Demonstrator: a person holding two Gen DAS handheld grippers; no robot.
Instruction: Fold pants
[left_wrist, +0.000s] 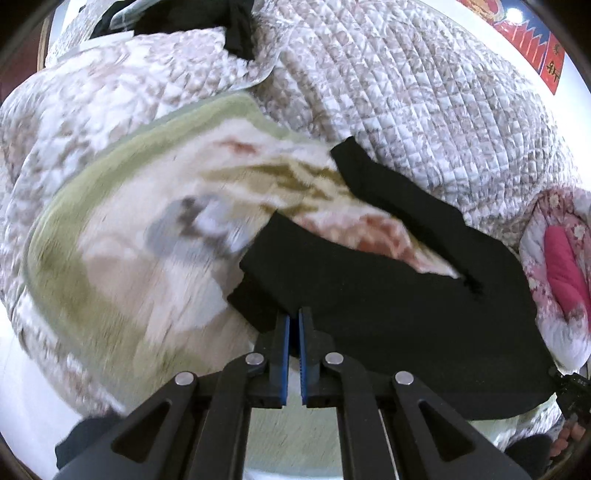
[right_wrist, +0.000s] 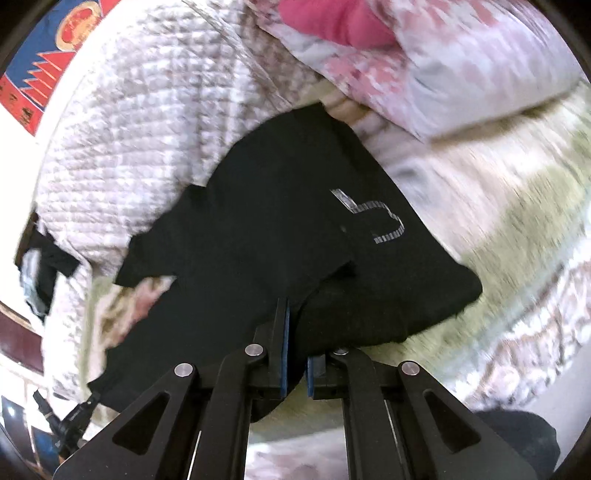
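Note:
Black pants (left_wrist: 388, 295) lie spread on a cream and green patterned blanket (left_wrist: 122, 236), their two legs reaching up toward the quilt. My left gripper (left_wrist: 294, 321) is shut on the near edge of the black fabric, which shows between its blue pads. In the right wrist view the same pants (right_wrist: 266, 229) carry a silver logo (right_wrist: 373, 218). My right gripper (right_wrist: 295, 321) is shut on a fold of the pants, and cloth drapes over its right finger. The background is blurred in both views.
A quilted beige and white cover (left_wrist: 406, 92) lies behind the pants. A pink floral duvet (left_wrist: 557, 254) is bunched at the right. Another dark garment (left_wrist: 236, 29) sits on the quilt at the back. A red and blue wall hanging (right_wrist: 48, 48) shows at the far edge.

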